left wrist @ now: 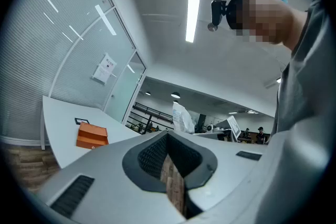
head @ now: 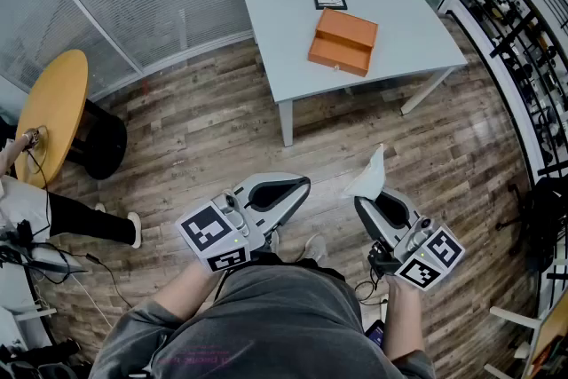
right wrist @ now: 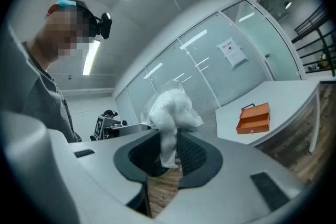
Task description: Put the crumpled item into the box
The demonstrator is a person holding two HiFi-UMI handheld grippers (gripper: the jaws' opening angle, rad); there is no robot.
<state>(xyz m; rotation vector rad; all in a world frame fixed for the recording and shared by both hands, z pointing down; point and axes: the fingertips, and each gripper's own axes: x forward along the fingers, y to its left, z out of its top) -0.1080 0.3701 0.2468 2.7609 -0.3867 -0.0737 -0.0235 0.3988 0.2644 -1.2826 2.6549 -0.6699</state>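
Right gripper (head: pixel 364 201): jaws clamped on the lower tail of the crumpled item (head: pixel 368 176); the white bulk stands clear beyond the tips.
Left gripper (head: pixel 300 183): jaw tips together with nothing between them, only floor seen through the gap behind the tips.
Item axis: long axis runs with the right jaws, toward 12 o'clock in the head view.
Box (head: pixel 343 42): orange, on the grey table (head: pixel 284 22), well apart from both grippers; it appears open.
Governing relation: box at 12 o'clock from the held item and 1 o'clock from the left gripper.
Judgement: the right hand carries forward, and release follows above the box.
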